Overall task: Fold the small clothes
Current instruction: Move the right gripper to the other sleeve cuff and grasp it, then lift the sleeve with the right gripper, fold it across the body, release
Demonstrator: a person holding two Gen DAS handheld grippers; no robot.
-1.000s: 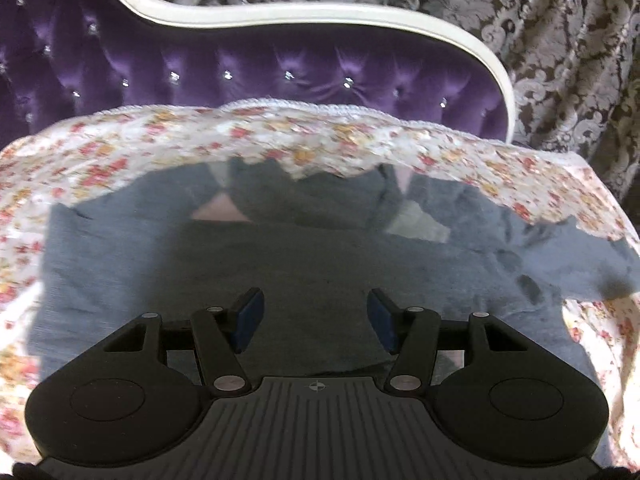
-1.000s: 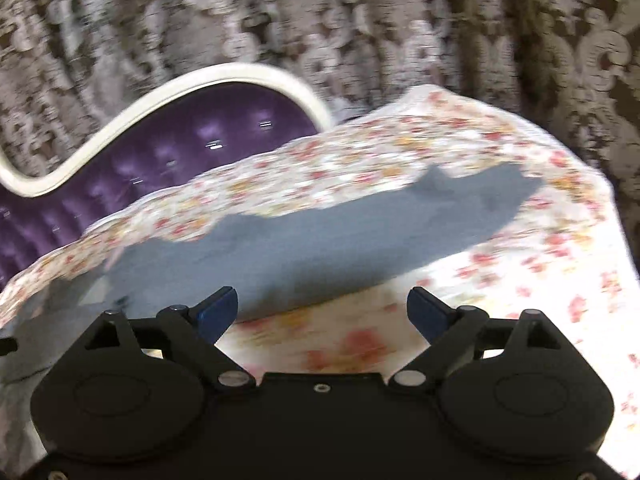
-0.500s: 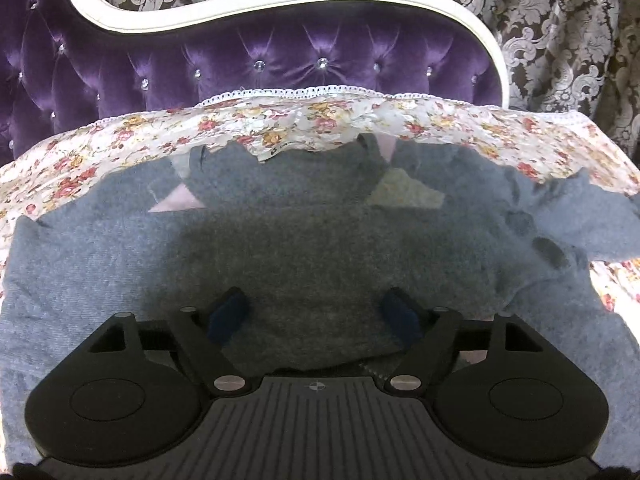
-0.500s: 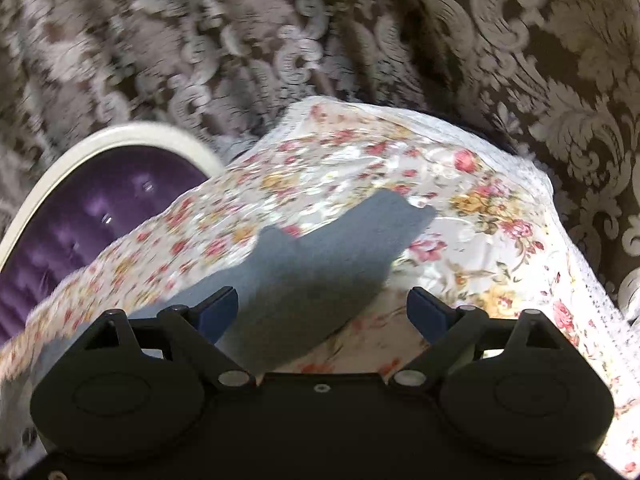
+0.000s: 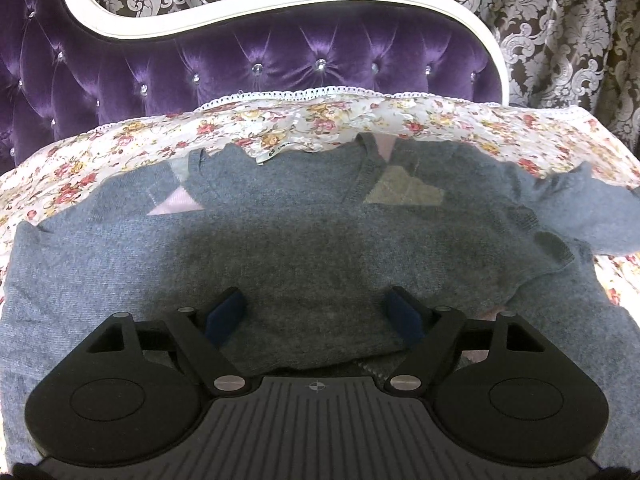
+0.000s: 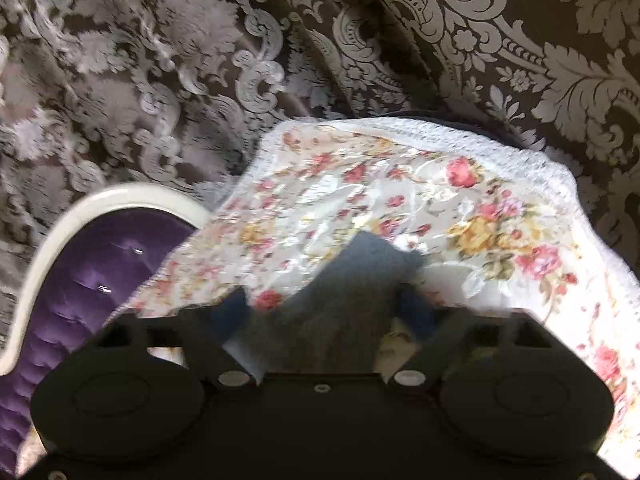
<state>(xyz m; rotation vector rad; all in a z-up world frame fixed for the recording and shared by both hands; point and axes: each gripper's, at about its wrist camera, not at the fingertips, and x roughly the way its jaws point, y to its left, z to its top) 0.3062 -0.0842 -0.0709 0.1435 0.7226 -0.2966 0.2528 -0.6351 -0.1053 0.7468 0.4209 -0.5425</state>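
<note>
A grey knit V-neck sweater (image 5: 304, 236) with pale argyle patches lies spread on the floral cloth (image 5: 248, 128), its lower part folded up over the body. My left gripper (image 5: 316, 312) is open, low over the folded hem, fingers either side of the fabric. One sleeve (image 5: 592, 208) stretches out to the right. In the right wrist view the sleeve end (image 6: 344, 300) lies between the blue fingers (image 6: 236, 308) of my open right gripper (image 6: 324, 308); the view is blurred, so contact cannot be told.
A purple tufted headboard (image 5: 280, 56) with a white frame stands behind the cloth. A brown damask curtain (image 6: 280, 40) hangs behind and to the right. The cloth's lace edge (image 6: 500, 148) drops off close beyond the sleeve end.
My left gripper has lowered toward the sweater and opened wider. My right gripper has moved along the sleeve to its end, which now sits between its fingers.
</note>
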